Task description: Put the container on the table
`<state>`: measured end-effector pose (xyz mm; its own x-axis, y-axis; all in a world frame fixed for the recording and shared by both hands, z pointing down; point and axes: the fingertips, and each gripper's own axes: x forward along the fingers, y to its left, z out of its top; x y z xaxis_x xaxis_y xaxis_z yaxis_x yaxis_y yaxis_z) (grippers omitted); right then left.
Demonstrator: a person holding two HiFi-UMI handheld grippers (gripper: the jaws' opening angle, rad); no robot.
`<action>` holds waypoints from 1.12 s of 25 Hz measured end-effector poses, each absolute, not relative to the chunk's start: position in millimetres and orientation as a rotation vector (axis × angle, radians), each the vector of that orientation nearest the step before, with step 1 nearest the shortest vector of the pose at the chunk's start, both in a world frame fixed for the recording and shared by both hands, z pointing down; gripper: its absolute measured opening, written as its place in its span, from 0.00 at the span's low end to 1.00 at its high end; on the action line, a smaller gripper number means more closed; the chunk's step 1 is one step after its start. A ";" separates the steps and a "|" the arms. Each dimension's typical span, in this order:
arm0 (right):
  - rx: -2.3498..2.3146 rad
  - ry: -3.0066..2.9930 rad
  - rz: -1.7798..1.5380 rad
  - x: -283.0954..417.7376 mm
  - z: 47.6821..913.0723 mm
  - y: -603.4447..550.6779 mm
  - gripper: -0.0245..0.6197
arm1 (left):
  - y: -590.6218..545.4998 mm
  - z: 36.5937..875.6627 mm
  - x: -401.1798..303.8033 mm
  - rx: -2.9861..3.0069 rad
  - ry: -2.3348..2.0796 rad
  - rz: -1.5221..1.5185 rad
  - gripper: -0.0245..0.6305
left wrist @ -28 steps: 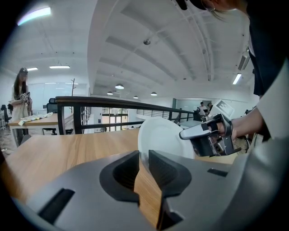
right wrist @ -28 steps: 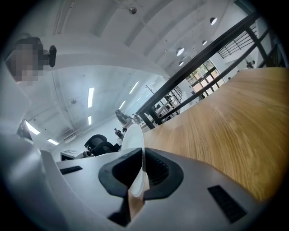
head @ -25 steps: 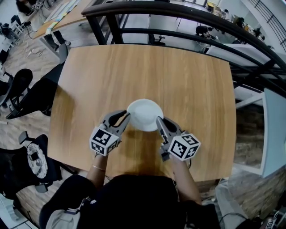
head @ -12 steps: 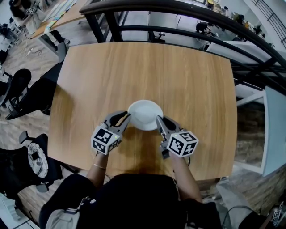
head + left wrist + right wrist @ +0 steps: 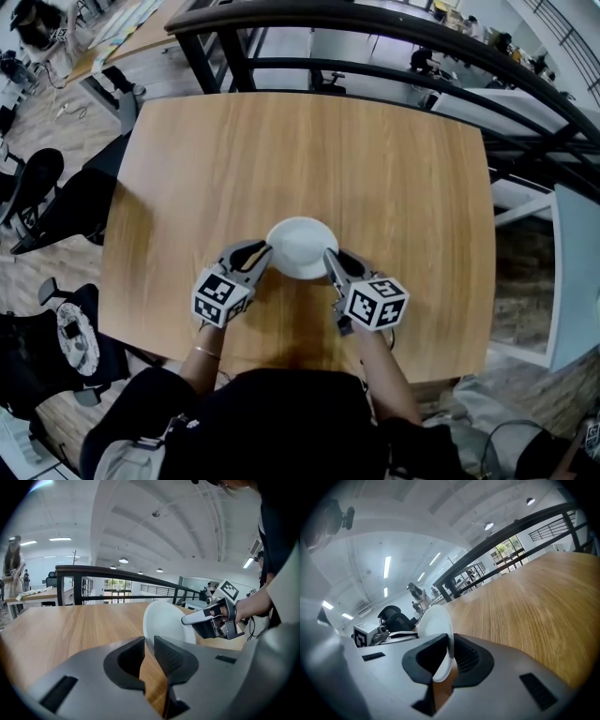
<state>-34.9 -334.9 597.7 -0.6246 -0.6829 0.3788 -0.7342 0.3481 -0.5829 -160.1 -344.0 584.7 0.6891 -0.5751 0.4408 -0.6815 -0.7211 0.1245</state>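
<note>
The container is a white bowl just above the near middle of the wooden table. My left gripper is shut on its left rim, and my right gripper is shut on its right rim. In the left gripper view the bowl stands on edge past my left gripper, with its thin rim running into the narrow gap. The right gripper view shows the rim of the bowl pinched in my right gripper. Whether the bowl touches the tabletop is unclear.
A black railing runs along the table's far edge. Black office chairs stand on the floor to the left. The table's right edge drops to a lower floor. The person's body fills the near edge.
Both grippers and the bowl between them have sunk a little toward the tabletop. Both grips on the rim are unchanged.
</note>
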 end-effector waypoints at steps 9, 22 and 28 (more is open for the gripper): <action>1.328 -2.487 1.135 -34.2 607.9 -337.3 0.09 | -345.6 591.6 -158.9 2.621 -1.002 0.562 0.15; 1.349 -2.452 1.126 -27.1 614.3 -342.6 0.20 | -350.5 595.3 -152.1 2.619 -0.993 0.564 0.15; 1.356 -2.439 1.155 -27.0 620.7 -342.1 0.20 | -350.9 603.9 -151.7 2.610 -0.979 0.587 0.15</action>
